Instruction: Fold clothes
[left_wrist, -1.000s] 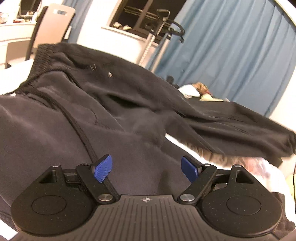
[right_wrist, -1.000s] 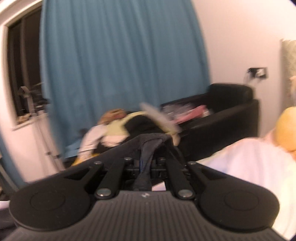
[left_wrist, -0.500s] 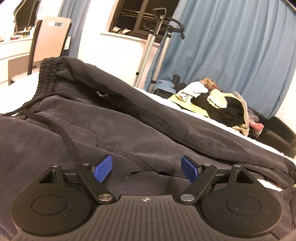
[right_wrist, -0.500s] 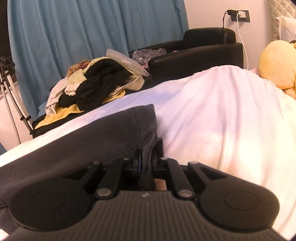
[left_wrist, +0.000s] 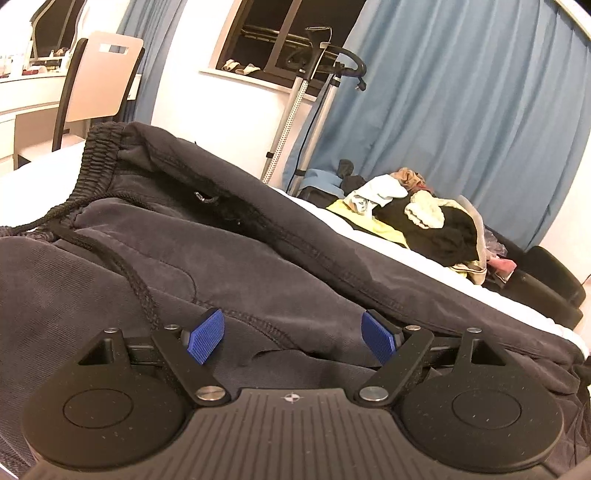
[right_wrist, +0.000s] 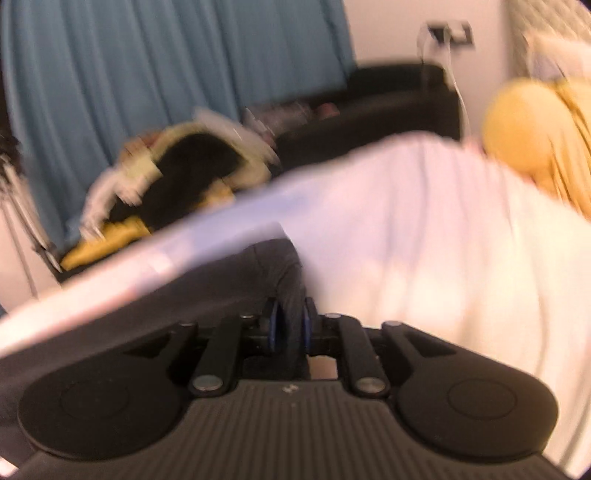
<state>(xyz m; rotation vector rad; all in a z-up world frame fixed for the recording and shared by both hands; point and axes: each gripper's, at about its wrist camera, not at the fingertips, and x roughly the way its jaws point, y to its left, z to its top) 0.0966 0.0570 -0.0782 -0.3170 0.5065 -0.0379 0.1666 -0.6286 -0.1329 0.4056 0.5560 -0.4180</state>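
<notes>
Right gripper (right_wrist: 290, 326), jaws just easing apart, has dark trouser cloth (right_wrist: 284, 280) between its pads on the white bed (right_wrist: 424, 229); left gripper (left_wrist: 293, 334) gapes, released.

White bed (left_wrist: 388, 251); dark sweatpants (left_wrist: 221, 258) spread on it; yellow plush (right_wrist: 524, 133) at far end

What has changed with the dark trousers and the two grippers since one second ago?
The right gripper carried the trouser leg end down from the air onto the white bed sheet. Its jaws have just been opening, with the fabric between them. The dark trousers now lie flat on the bed. The left gripper stayed open over them, holding nothing.
</notes>
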